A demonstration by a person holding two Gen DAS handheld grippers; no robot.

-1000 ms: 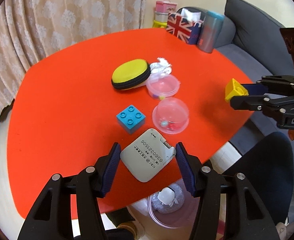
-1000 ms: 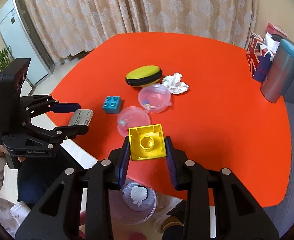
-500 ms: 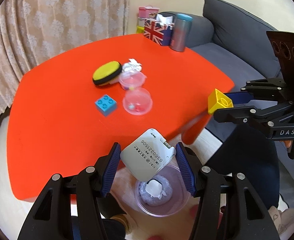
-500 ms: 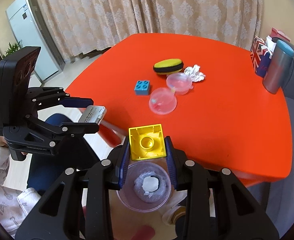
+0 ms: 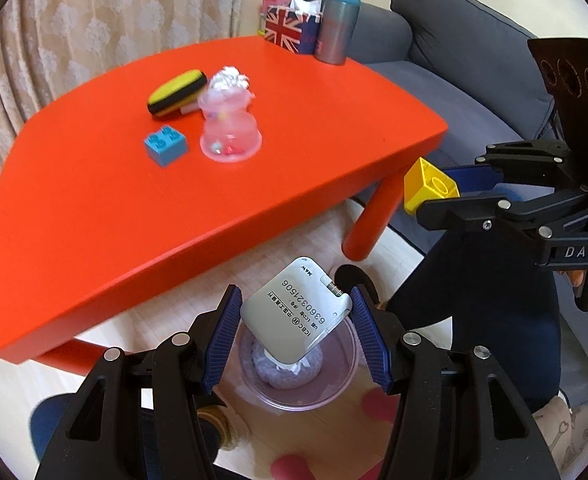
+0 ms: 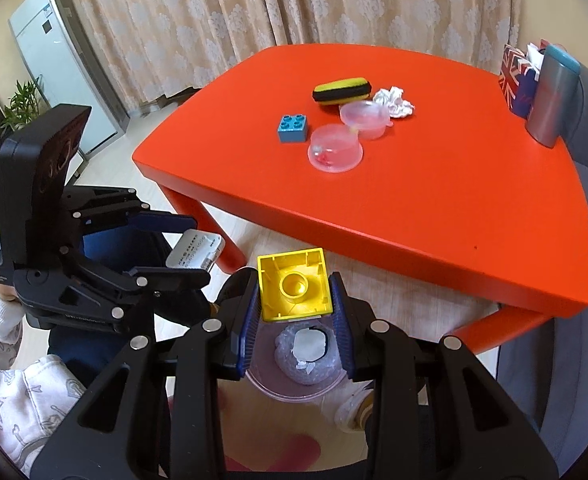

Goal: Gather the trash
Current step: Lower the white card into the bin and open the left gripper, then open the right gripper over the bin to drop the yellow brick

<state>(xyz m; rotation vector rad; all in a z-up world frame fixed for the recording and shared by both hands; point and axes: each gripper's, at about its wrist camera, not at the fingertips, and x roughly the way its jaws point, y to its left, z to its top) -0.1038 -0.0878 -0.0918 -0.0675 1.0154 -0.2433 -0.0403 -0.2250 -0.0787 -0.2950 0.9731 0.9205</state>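
My left gripper (image 5: 296, 312) is shut on a grey card-like device (image 5: 294, 316) with printed numbers, held over a clear plastic bin (image 5: 334, 384) on the floor. The bin holds crumpled wrap and tissue (image 6: 308, 354). My right gripper (image 6: 294, 286) is shut on a yellow toy brick (image 6: 294, 282), also above the bin (image 6: 269, 388). The right gripper with the brick (image 5: 430, 186) shows at the right in the left wrist view. The left gripper with the device (image 6: 195, 254) shows at the left in the right wrist view.
The red table (image 6: 434, 184) carries a blue brick (image 6: 292, 129), two clear capsule halves (image 6: 336, 150), a yellow-black case (image 6: 342, 90), a crumpled tissue (image 6: 394, 102), a Union Jack box (image 6: 518, 80) and a grey tumbler (image 6: 552, 96). A grey sofa (image 5: 474, 72) stands beyond. A person's legs are beside the bin.
Both grippers have pulled back from the table and down, and now sit closer over the floor bin. Each keeps its object.
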